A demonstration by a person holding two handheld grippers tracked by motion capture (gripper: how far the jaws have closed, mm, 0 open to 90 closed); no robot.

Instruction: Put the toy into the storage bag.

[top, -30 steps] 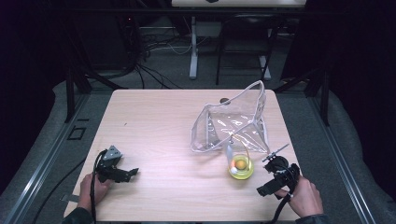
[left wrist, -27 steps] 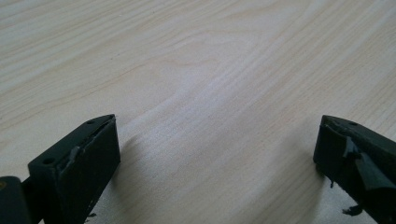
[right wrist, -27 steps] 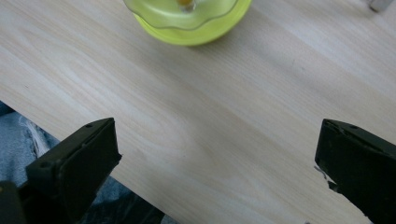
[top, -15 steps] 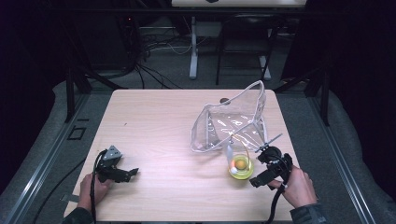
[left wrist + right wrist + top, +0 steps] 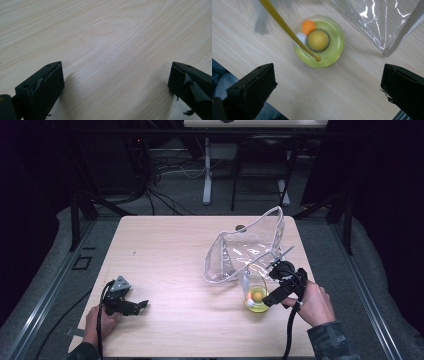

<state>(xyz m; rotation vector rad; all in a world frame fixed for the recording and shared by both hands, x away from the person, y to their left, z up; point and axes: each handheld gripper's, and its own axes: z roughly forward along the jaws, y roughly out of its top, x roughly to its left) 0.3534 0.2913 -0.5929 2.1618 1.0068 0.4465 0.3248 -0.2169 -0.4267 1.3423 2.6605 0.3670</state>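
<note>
So far nothing is being held. Starting at the left, you are resting your left gripper (image 5: 131,305) low on the bare worktop (image 5: 165,255), well apart from the rest, its jaws standing wide open over plain wood grain. Moving right, the clear plastic bag (image 5: 250,252) is sitting slumped with its mouth up, and a thin rod is lying across its near edge. Just in front of it, the small yellow-green glass cup (image 5: 319,41) is standing upright, holding a yellow ball (image 5: 318,39), an orange ball (image 5: 308,26) and a white one beside them. A thin yellow stick (image 5: 287,27) is leaning in the cup, its knobbed end down at the near rim and its long axis slanting up and away. At the far right, you are hovering your right gripper (image 5: 272,296) just over the cup, jaws spread wide. Judging from this, the grasp is not yet made; closing, lifting and placing are all left.
</note>
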